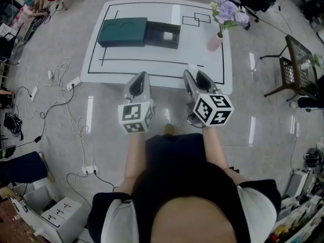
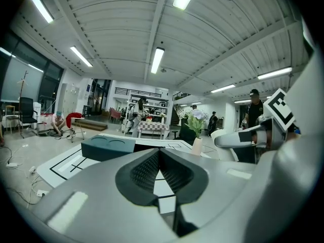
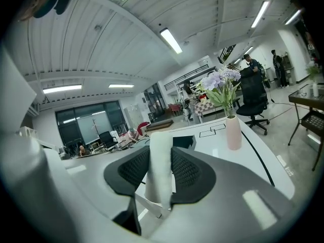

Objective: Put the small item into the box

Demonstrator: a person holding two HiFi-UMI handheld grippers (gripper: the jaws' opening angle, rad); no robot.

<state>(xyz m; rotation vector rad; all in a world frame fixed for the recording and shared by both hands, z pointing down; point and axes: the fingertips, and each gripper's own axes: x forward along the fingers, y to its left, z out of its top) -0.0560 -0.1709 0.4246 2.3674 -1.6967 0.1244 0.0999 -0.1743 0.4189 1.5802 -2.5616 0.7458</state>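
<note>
Small item (image 3: 158, 178): a white, soft-looking roll, upright between the pads and above the counter's near edge.
Right hand-held gripper (image 3: 161, 153): pinching the small item from both sides.
Left hand-held gripper (image 2: 159, 153): jaws pressed together at the tips with nothing between them, level with the right one at the near edge.
Counter (image 1: 202, 59): white, marked with black lines.
Box (image 1: 123, 32): dark green, toward the far left corner; its darker open part (image 1: 154, 35) points right, with a white piece inside.
Vase (image 1: 214, 42): pink, holding purple flowers (image 1: 228, 10), by the right edge.
</note>
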